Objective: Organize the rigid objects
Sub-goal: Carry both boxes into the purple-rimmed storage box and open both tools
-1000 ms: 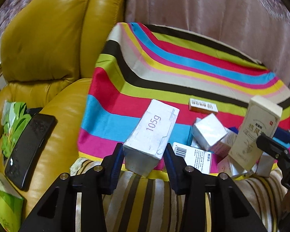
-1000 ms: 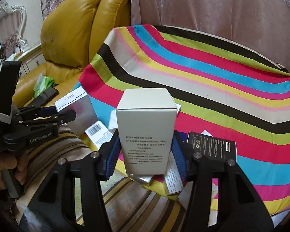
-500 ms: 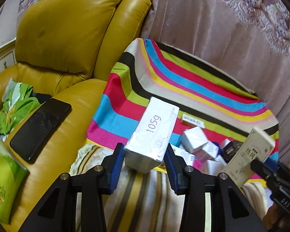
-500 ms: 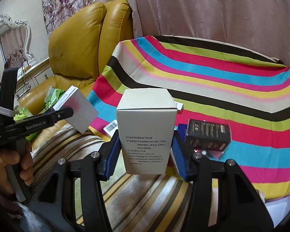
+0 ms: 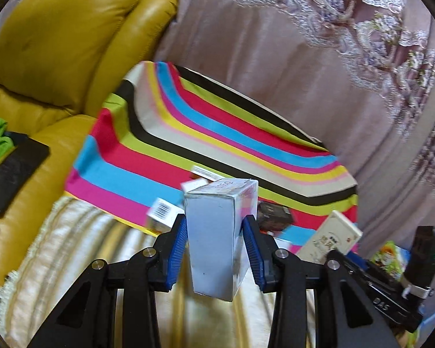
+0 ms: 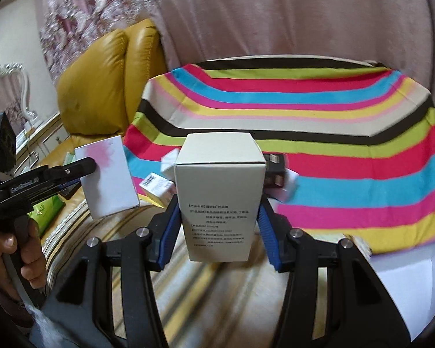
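Both grippers are carrying boxes above the striped cloth (image 6: 333,145).
The left gripper (image 5: 214,232) is clamping a silvery box (image 5: 214,237) between its blue pads; the right gripper (image 6: 217,217) is gripping a beige box (image 6: 220,197) upright. Smaller boxes (image 6: 156,187) are lying on the cloth's near edge, beside the yellow sofa (image 5: 58,43).

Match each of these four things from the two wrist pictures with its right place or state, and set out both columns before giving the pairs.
Things
1. silvery-white rectangular carton
2. cream upright cardboard box with printed text
3. flat black phone
4. small black box

Places or states
A. lying on the yellow leather armchair
B. clamped in the right tool
C. lying on the striped multicolour cloth
D. clamped in the left tool

Pairs: 1-D, 2-B, 3-A, 4-C
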`<state>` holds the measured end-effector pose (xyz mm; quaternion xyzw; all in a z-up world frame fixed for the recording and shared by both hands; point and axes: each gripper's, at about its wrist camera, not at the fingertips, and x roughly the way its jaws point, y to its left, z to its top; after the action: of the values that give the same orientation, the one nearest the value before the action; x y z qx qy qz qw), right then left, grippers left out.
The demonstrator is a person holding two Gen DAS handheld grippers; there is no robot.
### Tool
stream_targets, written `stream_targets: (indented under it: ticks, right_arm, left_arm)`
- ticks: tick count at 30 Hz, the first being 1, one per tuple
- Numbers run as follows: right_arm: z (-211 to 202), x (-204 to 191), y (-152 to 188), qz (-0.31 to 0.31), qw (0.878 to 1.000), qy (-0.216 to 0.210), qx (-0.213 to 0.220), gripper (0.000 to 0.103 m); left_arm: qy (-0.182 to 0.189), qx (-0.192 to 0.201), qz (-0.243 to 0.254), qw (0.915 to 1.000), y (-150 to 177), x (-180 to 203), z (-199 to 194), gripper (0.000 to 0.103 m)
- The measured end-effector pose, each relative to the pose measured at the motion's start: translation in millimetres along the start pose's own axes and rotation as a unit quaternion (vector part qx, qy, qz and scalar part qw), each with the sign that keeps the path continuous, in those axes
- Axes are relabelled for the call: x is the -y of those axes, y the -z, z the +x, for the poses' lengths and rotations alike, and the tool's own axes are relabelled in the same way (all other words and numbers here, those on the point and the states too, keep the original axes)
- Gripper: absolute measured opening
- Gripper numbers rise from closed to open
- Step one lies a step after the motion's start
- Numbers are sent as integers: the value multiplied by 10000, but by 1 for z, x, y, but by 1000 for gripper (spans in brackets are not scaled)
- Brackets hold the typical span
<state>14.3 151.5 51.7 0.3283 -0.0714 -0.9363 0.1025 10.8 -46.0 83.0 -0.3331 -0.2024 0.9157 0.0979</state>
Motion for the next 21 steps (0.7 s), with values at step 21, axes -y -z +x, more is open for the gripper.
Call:
stream_targets:
  ticks: [21]
  right_arm:
    - [-78, 118, 42, 1153, 9818, 1506, -65, 55]
  left_arm:
    - [1853, -1436, 328, 9716, 53, 114, 45, 41]
